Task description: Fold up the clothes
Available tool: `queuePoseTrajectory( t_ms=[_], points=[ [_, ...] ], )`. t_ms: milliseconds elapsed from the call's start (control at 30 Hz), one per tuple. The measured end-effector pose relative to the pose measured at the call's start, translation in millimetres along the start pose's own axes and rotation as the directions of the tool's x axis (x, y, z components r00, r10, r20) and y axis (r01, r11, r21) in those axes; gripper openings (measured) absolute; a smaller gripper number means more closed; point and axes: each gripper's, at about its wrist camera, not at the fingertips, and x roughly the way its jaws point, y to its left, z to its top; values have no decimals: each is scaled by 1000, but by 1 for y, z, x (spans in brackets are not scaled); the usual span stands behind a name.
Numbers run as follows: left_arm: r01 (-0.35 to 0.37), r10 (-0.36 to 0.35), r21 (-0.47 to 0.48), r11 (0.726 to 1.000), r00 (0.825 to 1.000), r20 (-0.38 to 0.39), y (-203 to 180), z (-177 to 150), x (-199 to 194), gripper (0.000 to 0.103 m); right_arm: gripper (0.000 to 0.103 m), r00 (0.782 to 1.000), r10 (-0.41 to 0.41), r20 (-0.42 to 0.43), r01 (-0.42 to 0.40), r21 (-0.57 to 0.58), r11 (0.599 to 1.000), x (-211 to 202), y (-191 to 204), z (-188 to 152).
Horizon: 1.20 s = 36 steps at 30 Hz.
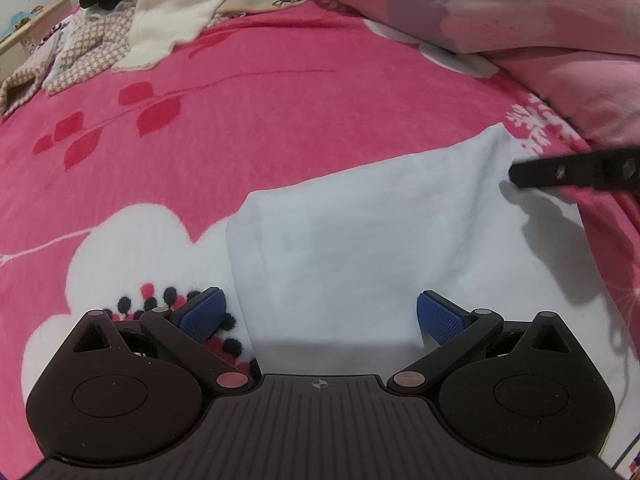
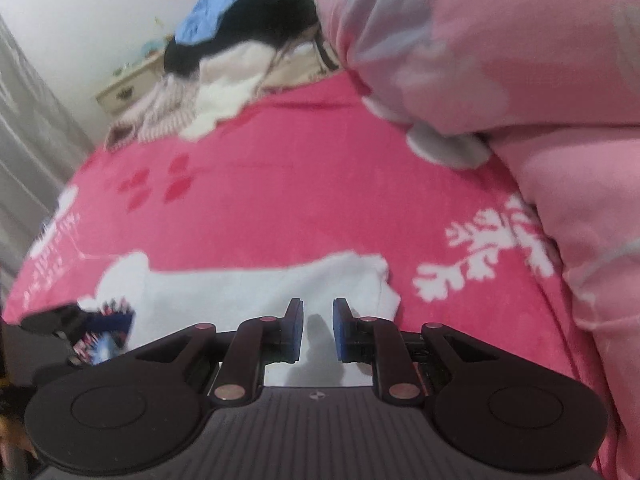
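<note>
Your left gripper (image 1: 318, 316) stands wide open, its blue ribbed pads (image 1: 440, 318) spread far apart with nothing pinched; they hover over the near edge of the white garment (image 1: 360, 240). Your right gripper (image 2: 318, 330) has its pads close together with a narrow gap between them, and no cloth sits in that gap; only their shadow falls on the white fabric below. In the left wrist view, a black finger of the right gripper reaches in from the right, near the garment's far right corner.

The white garment is a soft, smooth piece laid flat in a rough rectangle, lying at the near side of the bed. It rests on a fuzzy hot-pink blanket (image 1: 280, 100) printed with red leaves and white flower shapes.

Along the bed's right edge, a puffy pale pink quilt (image 1: 540, 20) is bunched up. At the far left corner, a loose heap of clothes (image 1: 132, 12) holds cream, checked and black pieces; the right wrist view, which is blurred, shows a blue one on top.
</note>
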Motion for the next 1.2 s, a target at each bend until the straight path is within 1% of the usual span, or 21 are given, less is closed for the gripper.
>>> queuePoseTrajectory(
  t_ms=[100,200,367,433,533,733,900,1067,1200],
  points=[
    [-2,2,1,1000,1000,-1,0,0,0,103,16,999,-22,-42,22,11,1000,13,-3,-4],
    [3,-3,11,1000,1000,5,1,0,-1,103,16,999,-25,-42,25,5,1000,16,-4,-5],
    [25,-24,-13,1000,999,49,13,-3,-20,103,16,1000,-14,-21,14,18,1000,5,-6,-4],
    [52,-49,-35,998,996,77,20,-6,-33,103,17,1000,-1,-3,1,32,999,-6,-8,-4],
    [88,-83,-39,995,990,111,21,-12,-50,103,17,1000,15,9,-16,44,999,-22,-11,-7],
    [157,-162,48,986,979,124,-3,-21,-64,103,18,999,37,1,-37,44,998,-38,-11,-16],
    [158,-164,76,984,984,74,-18,-28,-53,103,18,999,48,11,-48,34,998,-52,-11,-10],
    [135,-137,76,988,990,21,-17,-37,-37,103,18,999,47,19,-47,11,999,-64,-12,-5],
    [116,-117,68,991,993,5,-12,-40,-31,103,18,999,43,21,-43,17,999,-67,-14,-4]
  ],
)
